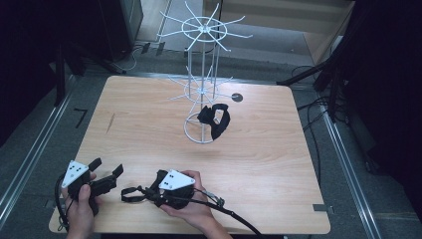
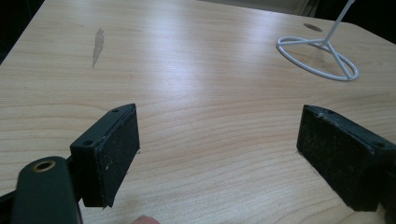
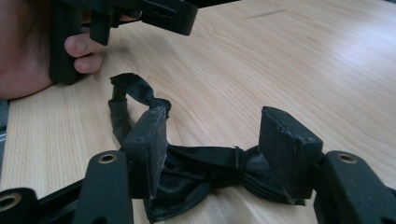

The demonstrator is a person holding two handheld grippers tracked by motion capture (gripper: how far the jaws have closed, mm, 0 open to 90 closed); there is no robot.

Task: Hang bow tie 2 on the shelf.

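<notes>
Table (image 1: 149, 124) bore a white wire stand (image 1: 203, 79). Your right gripper (image 3: 212, 140) straddled a black bow tie (image 3: 205, 170) lying near the table's front edge, pads unclenched; your left gripper (image 2: 217, 149) gaped, released.

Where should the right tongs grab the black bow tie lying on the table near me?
Grip the bow tie at its narrow centre knot, coming straight down from above. It lies flat on the table, and the right tongs already straddle it, open; the knot is the thinnest, firmest part.
</notes>
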